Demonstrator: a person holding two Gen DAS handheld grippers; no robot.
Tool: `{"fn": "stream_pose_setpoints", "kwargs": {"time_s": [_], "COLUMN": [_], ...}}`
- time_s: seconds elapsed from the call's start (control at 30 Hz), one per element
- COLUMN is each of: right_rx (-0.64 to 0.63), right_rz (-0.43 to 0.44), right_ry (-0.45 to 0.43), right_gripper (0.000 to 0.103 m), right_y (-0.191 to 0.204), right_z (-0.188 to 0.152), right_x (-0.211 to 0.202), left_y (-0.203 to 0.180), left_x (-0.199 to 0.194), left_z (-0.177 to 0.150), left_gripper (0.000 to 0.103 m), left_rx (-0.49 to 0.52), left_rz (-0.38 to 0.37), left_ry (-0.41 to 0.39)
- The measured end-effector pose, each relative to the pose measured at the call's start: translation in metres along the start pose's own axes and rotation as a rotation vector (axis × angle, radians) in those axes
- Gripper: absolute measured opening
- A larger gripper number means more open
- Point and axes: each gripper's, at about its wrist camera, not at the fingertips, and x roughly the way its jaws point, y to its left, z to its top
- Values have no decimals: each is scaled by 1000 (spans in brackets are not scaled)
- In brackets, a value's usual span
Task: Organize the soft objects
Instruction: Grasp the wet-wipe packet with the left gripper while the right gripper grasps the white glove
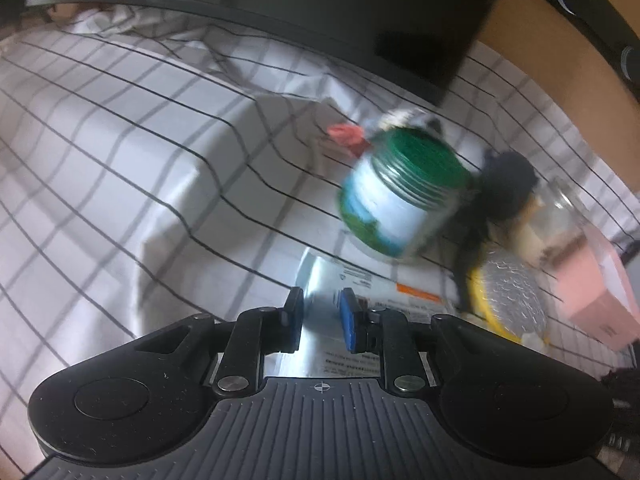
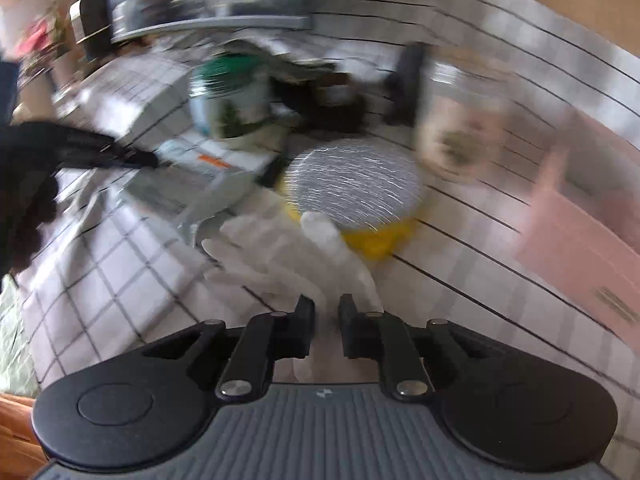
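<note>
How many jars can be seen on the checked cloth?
2. The green-lidded jar with a blue and white label lies tilted near the middle; the clear glass jar stands right of it, behind the yellow sponge. Clutter may hide others.

Both the left gripper (image 1: pixel 321 300) and right gripper (image 2: pixel 325 305) point downward, jaws narrowly gapped.

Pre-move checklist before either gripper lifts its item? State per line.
1. Left gripper has the silver pouch between its fingers: ok.
2. Right gripper closed on the white glove: ok.
3. Glove free of the sponge: cannot tell, its fingers overlap the yellow edge.
4. Pouch free of the green-lid jar: cannot tell, the jar sits on or right behind it.
5. Pink box away from both grippers: ok.
6. Sharp picture for aiming: not ok, right wrist view is blurred.
</note>
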Motion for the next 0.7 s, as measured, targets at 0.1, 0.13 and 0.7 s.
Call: {"fn": "stream_pose_setpoints", "kwargs": {"time_s": [0.1, 0.13, 0.7], "right_rx": [70, 94, 246], "right_rz": [-34, -46, -223], "right_ry": [10, 12, -41], "right_gripper": [14, 14, 23], "right_y": [-21, -27, -48], "right_z": [-10, -14, -39], "right_x": [-9, -11, -29], "left_y": [-11, -17, -122], "left_x": [-6, -8, -27], "left_z": [-14, -21, -45], "left_gripper": [22, 22, 22], "left_rx": [12, 26, 602], "left_rz": [-78, -98, -115], "left_ry": [39, 52, 58]}}
